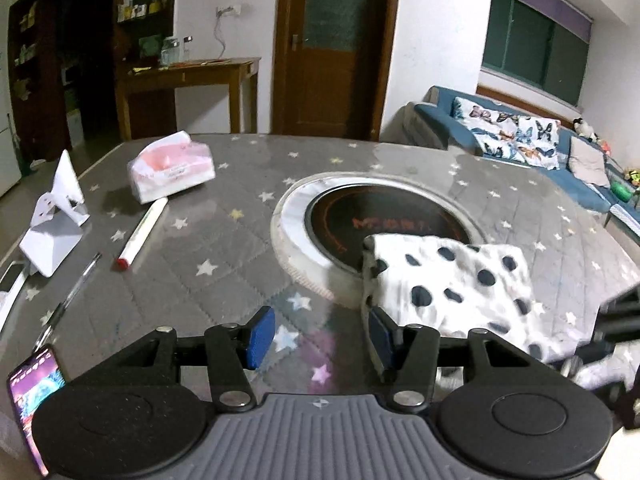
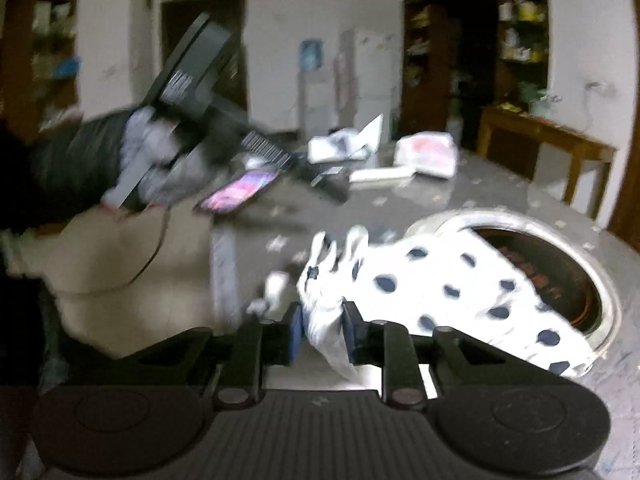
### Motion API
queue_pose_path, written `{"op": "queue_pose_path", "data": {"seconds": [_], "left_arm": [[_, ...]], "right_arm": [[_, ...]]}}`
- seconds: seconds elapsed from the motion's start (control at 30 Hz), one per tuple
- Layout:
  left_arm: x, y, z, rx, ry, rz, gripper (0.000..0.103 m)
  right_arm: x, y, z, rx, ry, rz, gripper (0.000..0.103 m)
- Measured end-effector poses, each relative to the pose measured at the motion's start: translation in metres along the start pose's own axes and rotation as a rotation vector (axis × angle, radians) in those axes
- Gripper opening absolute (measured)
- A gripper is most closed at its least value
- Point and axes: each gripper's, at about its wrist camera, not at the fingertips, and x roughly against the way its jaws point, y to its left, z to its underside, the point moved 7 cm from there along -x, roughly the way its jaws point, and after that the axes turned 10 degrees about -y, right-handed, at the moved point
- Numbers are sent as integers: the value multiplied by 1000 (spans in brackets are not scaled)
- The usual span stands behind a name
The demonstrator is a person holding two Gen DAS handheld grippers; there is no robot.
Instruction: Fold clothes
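Note:
A white garment with dark blue dots (image 1: 452,280) lies folded on the grey star-patterned table (image 1: 224,248), partly over the round inset cooktop (image 1: 384,216). My left gripper (image 1: 322,338) is open and empty, just above the table, with its right pad beside the garment's near left edge. In the right wrist view, my right gripper (image 2: 322,332) is shut on a bunched edge of the dotted garment (image 2: 452,288), which stretches away to the right over the cooktop (image 2: 560,264). The left gripper's body (image 2: 192,92) shows blurred at upper left there.
On the table's left are a pink tissue pack (image 1: 172,166), a white marker with a red cap (image 1: 142,232), a pen (image 1: 76,288), a white folded stand (image 1: 56,216) and a lit phone (image 1: 32,392). A blue sofa (image 1: 540,148) stands to the right.

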Motion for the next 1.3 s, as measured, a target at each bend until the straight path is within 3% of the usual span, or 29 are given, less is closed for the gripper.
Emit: {"op": "queue_pose_path", "data": {"seconds": [0.13,0.27,0.4,0.57,0.7,0.83,1.0,1.2,1.3], "left_arm": [[-3,-15,-8,-15,-20,45,55],[-7,-31,-13,-21,-33,87,55],[-14,-46,-14,-19,-31,125,54],[-12,-53,-19,-33,-45,140,54],[-10,-52,-20,-37,-49,139,55],[-10,-49,-16,-32,-39,136,55],[-9,-46,-17,-26,-42,131,55],[-7,-53,-22,-34,-57,157,55],[-9,-60,-20,-38,-50,181,55]], "right_arm": [[10,12,4,-8,21,-35,23],[15,1,-5,-72,-8,12,26],[4,-5,-13,-119,-26,37,32],[-21,0,-16,-109,-1,29,33],[-41,-4,-8,-120,52,51,31],[-47,-10,1,-184,81,53,18],[-32,-13,-11,-224,29,29,18],[-12,-1,-19,-178,2,-39,18],[-20,5,-2,-150,53,-40,18]]}}
